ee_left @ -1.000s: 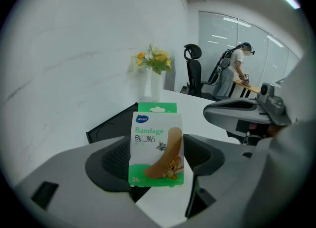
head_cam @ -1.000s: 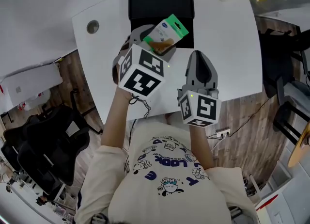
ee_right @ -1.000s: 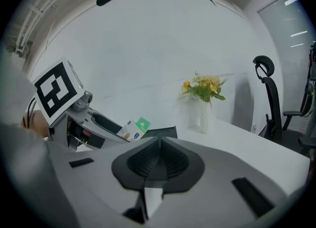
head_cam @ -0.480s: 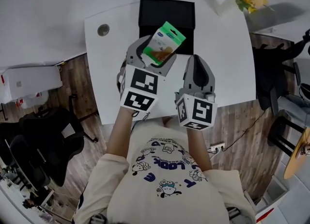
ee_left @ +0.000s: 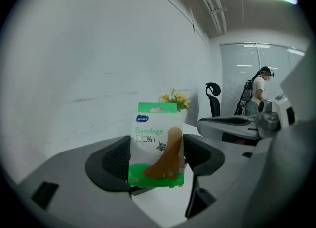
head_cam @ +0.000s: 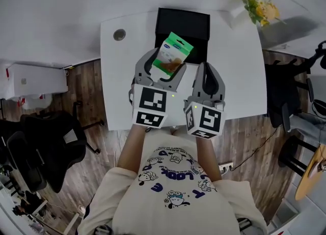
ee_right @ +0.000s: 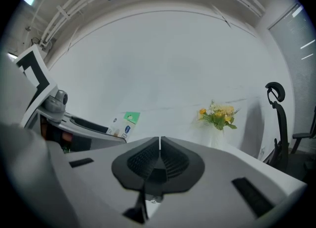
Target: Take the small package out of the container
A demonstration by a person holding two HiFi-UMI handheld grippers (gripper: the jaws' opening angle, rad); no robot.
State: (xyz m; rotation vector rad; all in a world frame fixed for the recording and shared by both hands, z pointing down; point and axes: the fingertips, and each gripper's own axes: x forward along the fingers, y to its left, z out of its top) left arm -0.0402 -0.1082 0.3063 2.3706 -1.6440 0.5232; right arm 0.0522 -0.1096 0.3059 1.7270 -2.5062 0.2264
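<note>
A small green-and-white bandage package [head_cam: 172,57] [ee_left: 158,145] stands upright between the jaws of my left gripper [head_cam: 162,71] [ee_left: 157,159], which is shut on its lower part. It is held in the air, just in front of the black container [head_cam: 183,24] at the table's far edge. My right gripper [head_cam: 206,79] [ee_right: 159,160] hovers beside the left one with its jaws shut and nothing between them. The package [ee_right: 124,123] also shows at the left in the right gripper view.
The white table [head_cam: 239,66] has a round cable hole [head_cam: 119,35] at its far left and a vase of yellow flowers [head_cam: 254,6] [ee_right: 217,116] at its far right. Office chairs [head_cam: 38,147] stand on the wooden floor at both sides. A person [ee_left: 257,91] stands in the distance.
Both grippers have stayed close together while the head view shifted. The package remains clamped in the left gripper, lifted slightly nearer to me from the container.
</note>
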